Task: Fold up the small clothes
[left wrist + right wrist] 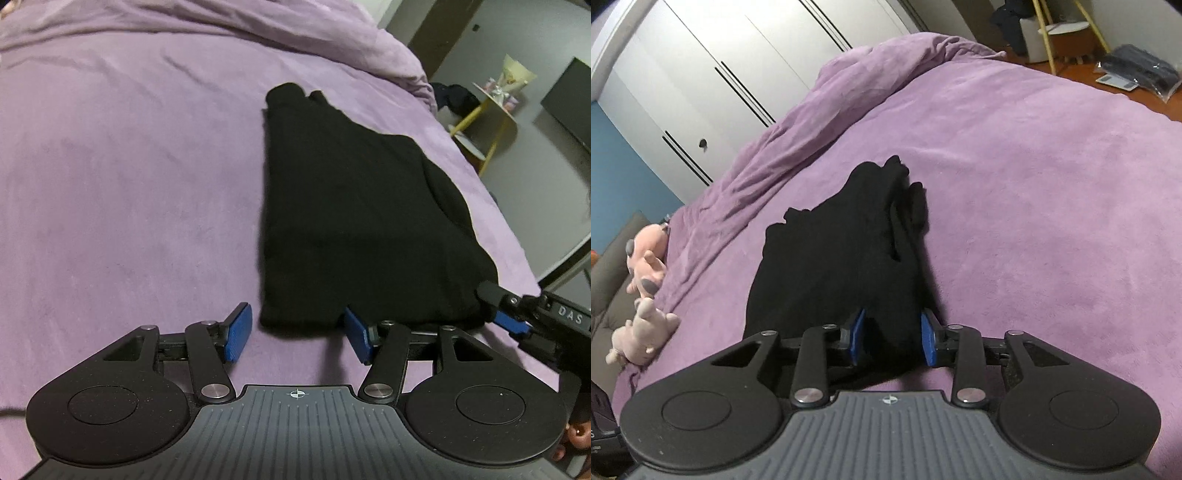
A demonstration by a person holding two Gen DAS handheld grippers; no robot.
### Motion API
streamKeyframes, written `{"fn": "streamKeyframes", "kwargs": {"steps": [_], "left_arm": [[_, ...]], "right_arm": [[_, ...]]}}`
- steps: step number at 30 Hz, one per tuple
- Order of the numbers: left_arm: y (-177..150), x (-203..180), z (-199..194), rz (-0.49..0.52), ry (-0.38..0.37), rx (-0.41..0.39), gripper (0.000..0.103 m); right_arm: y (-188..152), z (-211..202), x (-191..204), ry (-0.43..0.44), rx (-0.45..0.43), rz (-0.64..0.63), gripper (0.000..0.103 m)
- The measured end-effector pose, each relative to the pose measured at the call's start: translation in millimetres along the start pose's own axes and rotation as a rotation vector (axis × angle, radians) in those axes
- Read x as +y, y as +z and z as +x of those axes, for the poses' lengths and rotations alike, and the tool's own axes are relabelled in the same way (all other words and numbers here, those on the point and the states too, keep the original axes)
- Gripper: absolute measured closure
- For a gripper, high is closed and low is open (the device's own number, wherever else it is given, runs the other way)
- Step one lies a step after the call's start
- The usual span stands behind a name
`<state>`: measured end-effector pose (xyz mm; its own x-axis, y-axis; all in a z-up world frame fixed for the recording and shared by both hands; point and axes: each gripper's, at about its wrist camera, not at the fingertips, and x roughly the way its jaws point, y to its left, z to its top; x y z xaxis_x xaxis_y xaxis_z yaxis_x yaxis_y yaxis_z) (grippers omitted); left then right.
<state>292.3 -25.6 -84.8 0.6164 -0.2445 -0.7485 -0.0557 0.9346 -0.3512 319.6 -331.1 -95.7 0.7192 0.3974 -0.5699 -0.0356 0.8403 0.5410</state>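
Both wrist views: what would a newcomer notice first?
A black garment lies folded on the purple blanket, stark against it. The right claw straddles its near edge, while the left claw stands open at its near corner. Pink plush toys sit at the bed's edge.

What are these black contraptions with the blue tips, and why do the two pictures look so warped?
They are hand-held grippers, one in each of a person's hands, each with a wide-angle camera looking along its two fingers. One picture comes from the left gripper, the other from the right gripper. Both face a black garment lying partly folded on a purple bedspread. The left gripper is open at the garment's near corner, gripping nothing. The right one has cloth between its blue pads, but they stand apart from it. Pink plush toys lie at the bed's edge.
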Motion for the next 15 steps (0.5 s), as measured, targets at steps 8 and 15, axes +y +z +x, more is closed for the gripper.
{"fn": "streamKeyframes", "kwargs": {"steps": [8, 15], "left_arm": [[11.2, -4.3, 8.2, 0.008, 0.104, -0.001, 0.04], [18.4, 19.1, 1.1, -0.011, 0.055, 0.038, 0.041]], "right_arm": [[8.6, -8.0, -39.8, 0.158, 0.023, 0.252, 0.092], [13.3, 4.5, -16.4, -0.019, 0.103, -0.055, 0.092]]}}
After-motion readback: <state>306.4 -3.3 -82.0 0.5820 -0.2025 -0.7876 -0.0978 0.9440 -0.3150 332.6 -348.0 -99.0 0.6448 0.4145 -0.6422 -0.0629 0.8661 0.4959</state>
